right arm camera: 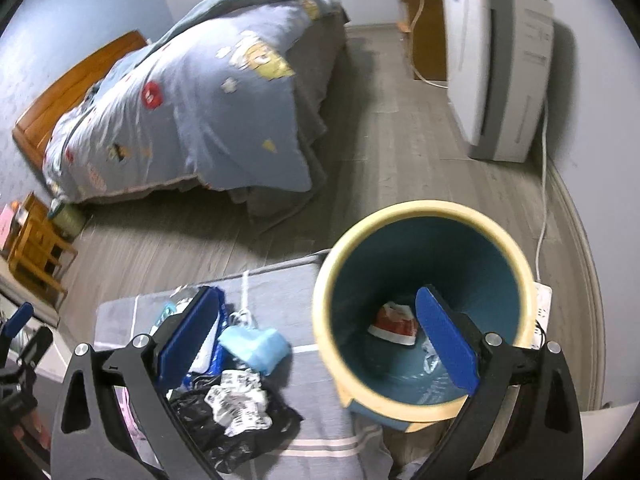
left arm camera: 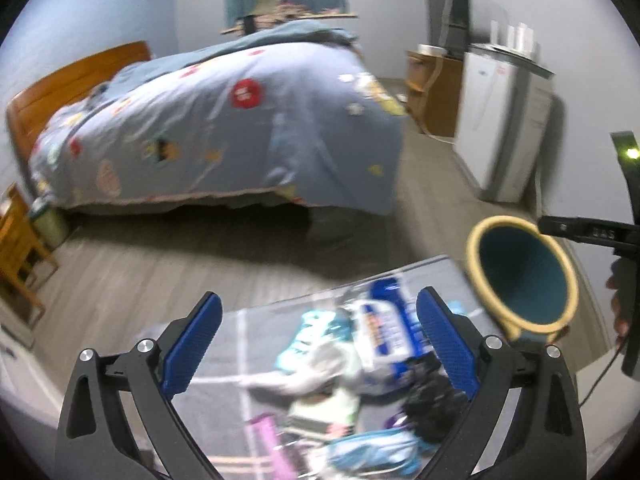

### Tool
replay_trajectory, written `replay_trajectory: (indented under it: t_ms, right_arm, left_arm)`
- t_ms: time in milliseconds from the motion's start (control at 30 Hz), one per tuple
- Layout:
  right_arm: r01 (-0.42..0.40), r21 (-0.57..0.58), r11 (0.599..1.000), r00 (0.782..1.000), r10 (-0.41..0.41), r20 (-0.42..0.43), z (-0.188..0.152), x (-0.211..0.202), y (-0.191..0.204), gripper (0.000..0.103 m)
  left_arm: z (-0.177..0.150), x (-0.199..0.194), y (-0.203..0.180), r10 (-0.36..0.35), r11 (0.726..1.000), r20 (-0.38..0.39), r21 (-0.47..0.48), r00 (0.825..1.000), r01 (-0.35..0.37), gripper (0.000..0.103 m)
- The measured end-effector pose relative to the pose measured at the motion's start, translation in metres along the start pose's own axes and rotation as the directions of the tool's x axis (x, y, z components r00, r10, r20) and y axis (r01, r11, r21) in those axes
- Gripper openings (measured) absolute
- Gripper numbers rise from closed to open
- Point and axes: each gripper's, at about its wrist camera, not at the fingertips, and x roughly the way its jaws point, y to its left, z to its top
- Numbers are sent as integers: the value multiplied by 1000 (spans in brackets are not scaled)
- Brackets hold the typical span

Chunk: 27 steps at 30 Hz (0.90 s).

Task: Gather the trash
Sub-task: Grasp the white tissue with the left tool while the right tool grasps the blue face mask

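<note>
A loose trash pile lies on a grey striped mat (right arm camera: 304,452): a black bag (right arm camera: 236,432), crumpled printed paper (right arm camera: 240,398), a light-blue packet (right arm camera: 256,344) and a blue-and-white wrapper (left arm camera: 384,340). Right of the pile stands a teal bin (right arm camera: 400,256) with a yellow rim, holding a red-and-white wrapper (right arm camera: 394,320) and a clear scrap. My left gripper (left arm camera: 320,340) hangs open above the pile with nothing between its blue pads. My right gripper (right arm camera: 318,340) is open and holds nothing, one finger over the pile and the other over the bin's mouth. The bin (left arm camera: 520,272) also shows in the left wrist view.
A bed with a blue patterned quilt (left arm camera: 240,120) fills the far left, and grey wood floor (right arm camera: 380,140) runs between it and a white appliance (right arm camera: 500,72) by the right wall. A cable (right arm camera: 542,200) trails to a power strip behind the bin. A wooden stool (right arm camera: 36,248) stands left.
</note>
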Motion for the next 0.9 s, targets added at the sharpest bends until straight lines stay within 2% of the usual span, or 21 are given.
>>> replay_trajectory:
  t_ms: [133, 300, 433, 533, 667, 900]
  right_arm:
    - [-2, -22, 1000, 999, 2, -35, -7, 11, 22, 97]
    - [19, -82, 996, 997, -25, -75, -17, 28, 48, 97]
    - [28, -93, 995, 991, -40, -128, -26, 48, 62, 97]
    - [70, -131, 989, 984, -90, -155, -32, 61, 63, 97]
    - [88, -117, 989, 971, -112, -210, -40, 83, 56, 97]
    - [47, -147, 988, 955, -87, -283, -49, 109, 64, 97]
  left_arm:
    - [-15, 7, 34, 31, 997, -26, -64, 999, -33, 97]
    - [-37, 25, 51, 86, 996, -84, -24, 993, -88, 97]
    - [-49, 46, 57, 49, 997, -150, -58, 987, -58, 97]
    - [-57, 59, 53, 28, 997, -196, -63, 980, -41, 97]
    - [-60, 73, 48, -18, 997, -222, -75, 975, 1, 97]
    - [-71, 103, 26, -29, 999, -290, 15, 957, 35, 97]
